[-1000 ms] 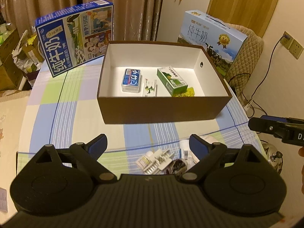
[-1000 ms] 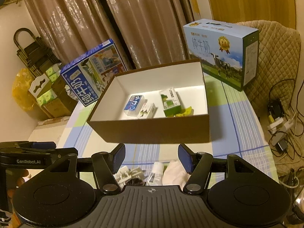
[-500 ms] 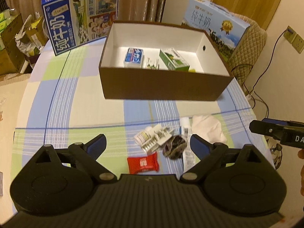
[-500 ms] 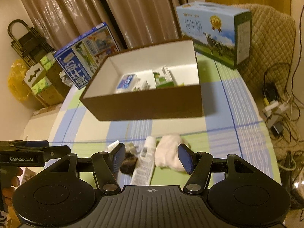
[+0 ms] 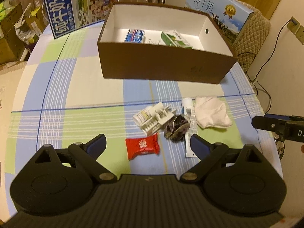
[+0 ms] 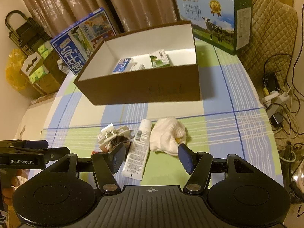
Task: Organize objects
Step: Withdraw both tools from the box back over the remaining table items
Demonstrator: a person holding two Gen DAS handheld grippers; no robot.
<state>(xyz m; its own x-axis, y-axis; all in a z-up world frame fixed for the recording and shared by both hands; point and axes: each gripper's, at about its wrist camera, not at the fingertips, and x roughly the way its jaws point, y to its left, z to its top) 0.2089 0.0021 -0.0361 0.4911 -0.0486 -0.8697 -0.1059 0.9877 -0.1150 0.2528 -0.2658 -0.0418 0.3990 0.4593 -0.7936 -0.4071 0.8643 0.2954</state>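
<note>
- checked tablecloth in blue, green and cream covers the table; curtains hang behind, and two milk cartons stand at the far edge, a dark blue milk carton on the far left and a pale blue milk carton on the far right.
- brown box sits in the far middle of the cloth, open-topped with a white inside; this looks like the place things are being gathered into.
- already in the box, side by side on its floor: a blue packet, a green carton, and a small white item between them that is too hidden to name.
- still out on the cloth, in a near cluster well apart from the box: a white cloth, a white tube just left of it, a white plastic piece, a dark crumpled thing touching the tube, and a red sachet nearest.
- judged from this, the job is under halfway: about three things in, five left.
- right gripper hovers low over the tube and cloth, fingers spread wide, holding nothing.
- left gripper hangs above the red sachet, fingers likewise apart and empty.
</note>
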